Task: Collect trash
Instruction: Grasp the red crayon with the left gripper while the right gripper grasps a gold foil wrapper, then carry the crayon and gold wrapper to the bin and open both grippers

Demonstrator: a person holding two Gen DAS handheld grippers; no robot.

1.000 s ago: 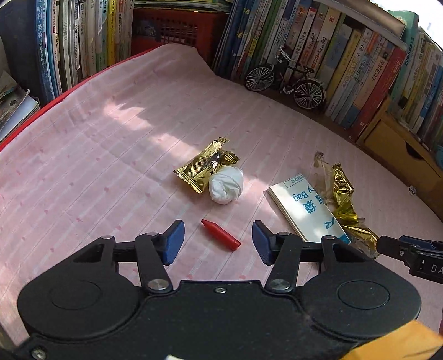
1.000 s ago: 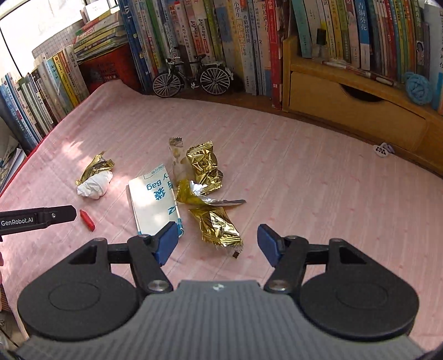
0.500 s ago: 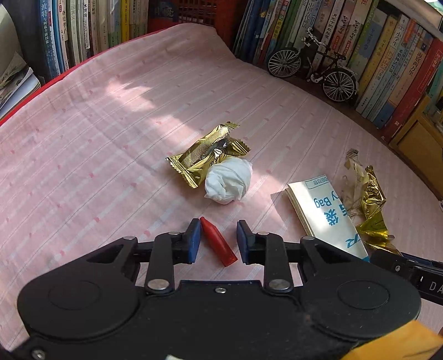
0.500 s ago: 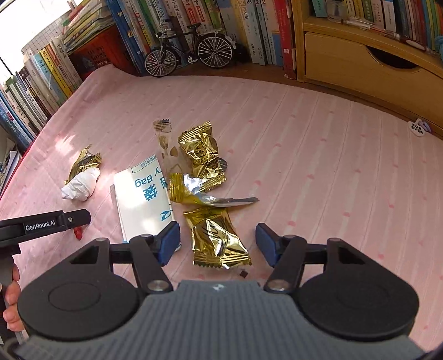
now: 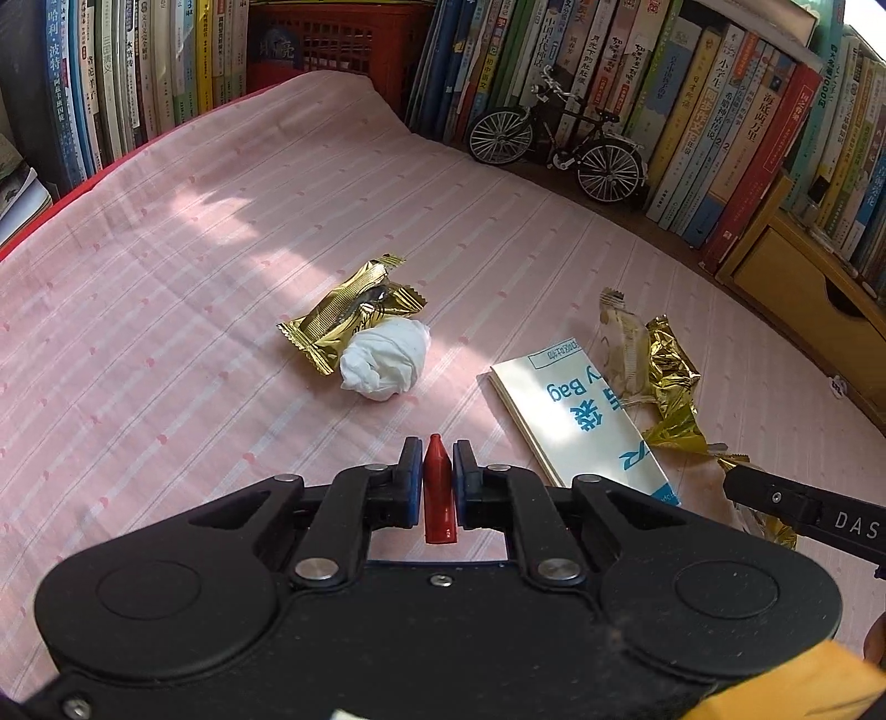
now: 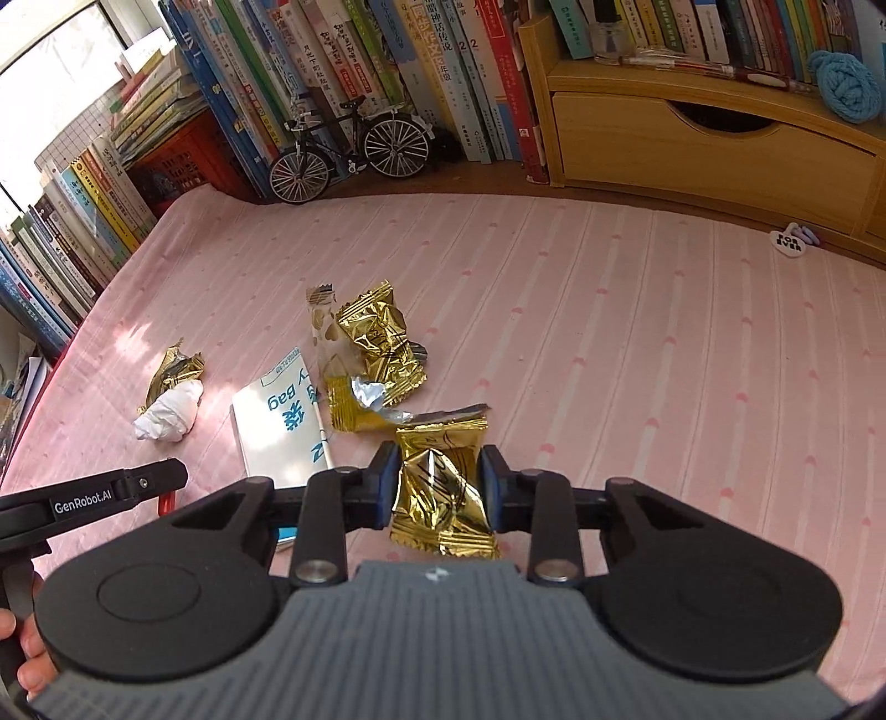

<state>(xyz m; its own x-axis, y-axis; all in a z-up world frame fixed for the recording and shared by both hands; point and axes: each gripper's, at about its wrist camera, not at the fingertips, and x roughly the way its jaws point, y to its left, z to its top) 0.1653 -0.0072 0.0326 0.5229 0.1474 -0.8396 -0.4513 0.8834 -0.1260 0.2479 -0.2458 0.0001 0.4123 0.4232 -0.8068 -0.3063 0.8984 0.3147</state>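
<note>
Nearest, the left tongs (image 5: 437, 468) are pinching a small red cap (image 5: 439, 490) between blue pads, their jaws having just closed on it. Alongside, the right tongs (image 6: 439, 490), jaws just drawn in, are squeezing a crumpled gold wrapper (image 6: 443, 498) over the pink striped cloth (image 6: 637, 360). The left tool's arm, reading "GenRobot.AI", is showing in the right wrist view, gripped by a hand (image 6: 25, 648).

Beyond, a white packet (image 5: 581, 421) printed "Bag" is lying flat, touching a heap of gold wrappers (image 6: 376, 343) and a clear wrapper (image 6: 321, 315). Well apart, a white tissue wad (image 5: 387, 357) is resting against another gold wrapper (image 5: 346, 315).

Farthest, a model bicycle (image 5: 559, 144) is standing before rows of books (image 5: 720, 111), beside a red crate (image 5: 332, 44) and a wooden drawer unit (image 6: 714, 149). A heart tag (image 6: 789, 242) reading "FOR EVER" is lying near the drawer.
</note>
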